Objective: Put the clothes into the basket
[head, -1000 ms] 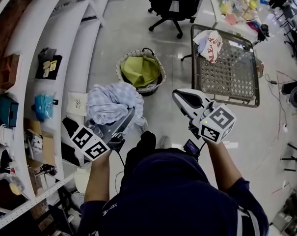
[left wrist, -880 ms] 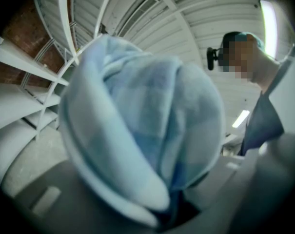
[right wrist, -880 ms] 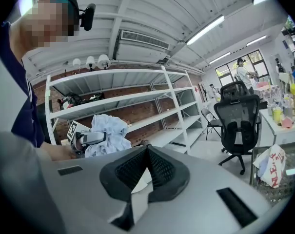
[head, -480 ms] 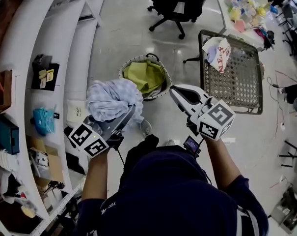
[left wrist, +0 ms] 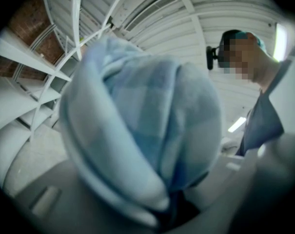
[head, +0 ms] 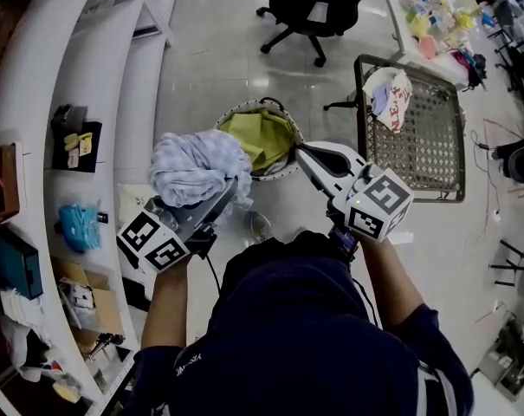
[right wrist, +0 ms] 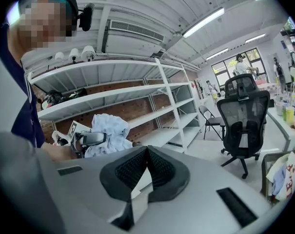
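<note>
So, roughly a third done, I'd guess: one lime-green garment [head: 257, 137] already lies crumpled inside the round woven basket [head: 229, 116]. The left gripper [head: 229, 193] has its jaws clamped partway down on a soft, fluffy pale-blue checked bundle [head: 195, 167], held just short of the basket on the person's side, not over it yet. The right gripper [head: 305, 152] sits by the basket's rim, ribbed black jaws pressed together, empty. A white printed garment [head: 390, 94] waits on a metal mesh rack [head: 417, 146], well right of the basket.
</note>
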### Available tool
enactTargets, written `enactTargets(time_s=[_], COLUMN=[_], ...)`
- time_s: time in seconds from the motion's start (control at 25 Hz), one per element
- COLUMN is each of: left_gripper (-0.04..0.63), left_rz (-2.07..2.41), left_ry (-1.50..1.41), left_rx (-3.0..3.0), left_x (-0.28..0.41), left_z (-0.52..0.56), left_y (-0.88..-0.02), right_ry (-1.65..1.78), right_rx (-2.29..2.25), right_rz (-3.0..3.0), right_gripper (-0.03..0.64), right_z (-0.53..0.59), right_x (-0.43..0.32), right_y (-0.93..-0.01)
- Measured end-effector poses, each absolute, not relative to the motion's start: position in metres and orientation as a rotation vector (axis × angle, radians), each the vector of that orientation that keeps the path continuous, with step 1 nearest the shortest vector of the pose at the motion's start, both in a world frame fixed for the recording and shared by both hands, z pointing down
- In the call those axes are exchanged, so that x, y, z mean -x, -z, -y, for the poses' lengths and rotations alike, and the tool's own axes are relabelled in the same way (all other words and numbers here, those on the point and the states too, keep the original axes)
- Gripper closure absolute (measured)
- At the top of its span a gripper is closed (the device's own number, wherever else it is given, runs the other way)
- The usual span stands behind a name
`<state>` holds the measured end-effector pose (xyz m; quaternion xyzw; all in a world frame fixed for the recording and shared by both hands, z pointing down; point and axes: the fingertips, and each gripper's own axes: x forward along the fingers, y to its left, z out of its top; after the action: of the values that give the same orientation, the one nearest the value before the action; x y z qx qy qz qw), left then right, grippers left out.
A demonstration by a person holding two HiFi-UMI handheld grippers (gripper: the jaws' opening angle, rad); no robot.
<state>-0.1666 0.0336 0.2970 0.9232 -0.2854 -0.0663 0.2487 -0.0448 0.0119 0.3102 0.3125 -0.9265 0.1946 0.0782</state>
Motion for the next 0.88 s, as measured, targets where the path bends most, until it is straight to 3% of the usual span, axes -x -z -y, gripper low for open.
enactTargets(time_s=[0.88], left_gripper=[0.360], left_rz=[0.857], left_ry=[0.135], left_rx=[-2.426], left_x=[0.137], left_z=[0.046], left_y=[-0.321], right_ry=[-0.666], right_rx=[-0.868], right_rz=[2.776], right_gripper=[0.609], right_z=[0.081], right_x=[0.016], right_y=[-0.333])
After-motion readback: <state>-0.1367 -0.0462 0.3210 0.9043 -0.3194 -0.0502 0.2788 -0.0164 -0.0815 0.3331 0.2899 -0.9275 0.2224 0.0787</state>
